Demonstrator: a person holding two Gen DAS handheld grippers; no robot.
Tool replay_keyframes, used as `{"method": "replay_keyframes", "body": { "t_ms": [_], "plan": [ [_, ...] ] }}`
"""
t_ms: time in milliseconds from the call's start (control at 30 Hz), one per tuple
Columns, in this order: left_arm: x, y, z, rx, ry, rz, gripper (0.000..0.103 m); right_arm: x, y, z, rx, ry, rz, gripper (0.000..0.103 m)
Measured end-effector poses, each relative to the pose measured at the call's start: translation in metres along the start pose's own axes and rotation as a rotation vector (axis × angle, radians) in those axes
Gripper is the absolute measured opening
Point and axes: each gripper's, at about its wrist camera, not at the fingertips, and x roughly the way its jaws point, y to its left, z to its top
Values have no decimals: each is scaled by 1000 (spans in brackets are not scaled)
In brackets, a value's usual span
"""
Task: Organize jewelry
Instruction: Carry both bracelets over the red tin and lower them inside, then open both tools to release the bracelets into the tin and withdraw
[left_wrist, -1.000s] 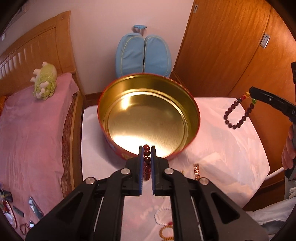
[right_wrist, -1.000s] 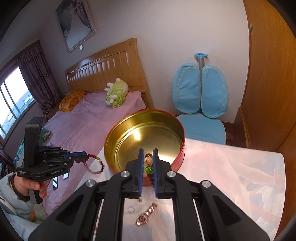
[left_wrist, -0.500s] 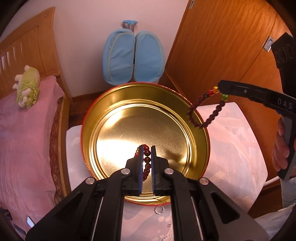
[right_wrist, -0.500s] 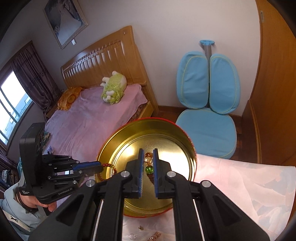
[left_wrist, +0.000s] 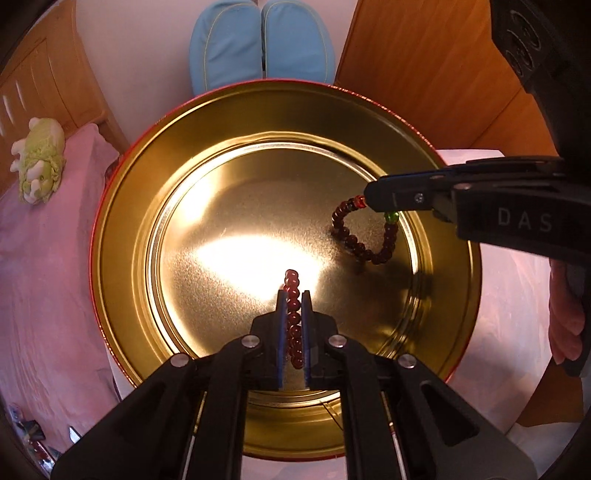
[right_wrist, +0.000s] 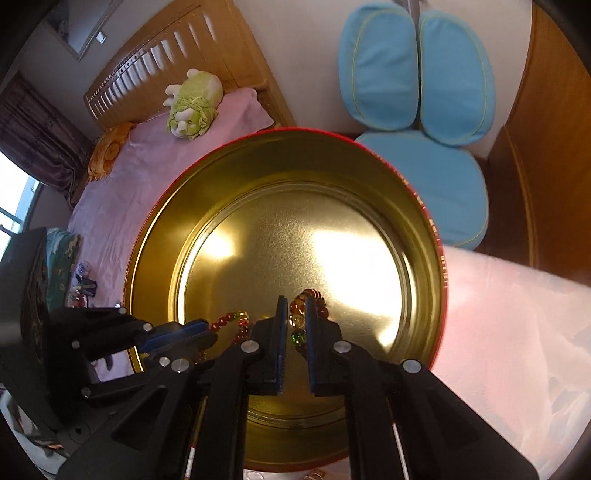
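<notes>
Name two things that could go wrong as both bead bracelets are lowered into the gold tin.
1. The two hand-held grippers sit close over one tin; the left and right could collide.
2. The dark bead bracelet already drapes on the tin floor; the red bead bracelet, released nearby, may tangle with it.

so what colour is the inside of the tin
Shiny gold inside the tin, with a red outer rim; clearest in the left wrist view.

Both tongs are matte black with blue-lined fingers (left_wrist: 282, 325) and silver pivot screws; the right tongs (left_wrist: 373, 199) carry pale "DAS" lettering on the body.
</notes>
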Motion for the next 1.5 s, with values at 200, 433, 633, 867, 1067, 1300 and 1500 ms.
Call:
{"method": "replay_keyframes", "body": {
  "t_ms": [200,433,633,867,1067,1300,1500],
  "plan": [
    [3,3,2,-21,10,10,7,3,-1,6,1,17,8,11],
    [2,-3,-1,-6,3,37,7,13,2,5,-8,21,5,11],
    [0,-4,0,-14,-2,62,8,17,4,5,-24,21,-4,10],
    [-15,-2,-3,-7,-43,216,82,-2,15,0,-54,-109,-40,83],
    [-18,3,-10,-24,-25,218,82,-10,24,-8,-109,-146,-52,87],
    [-29,2,-20,-39,-52,201,82,-18,21,-17,-93,-142,-51,87],
    [-53,-5,-35,-24,-151,155,82,-38,26,-32,-78,-183,-28,92]
  ]
}}
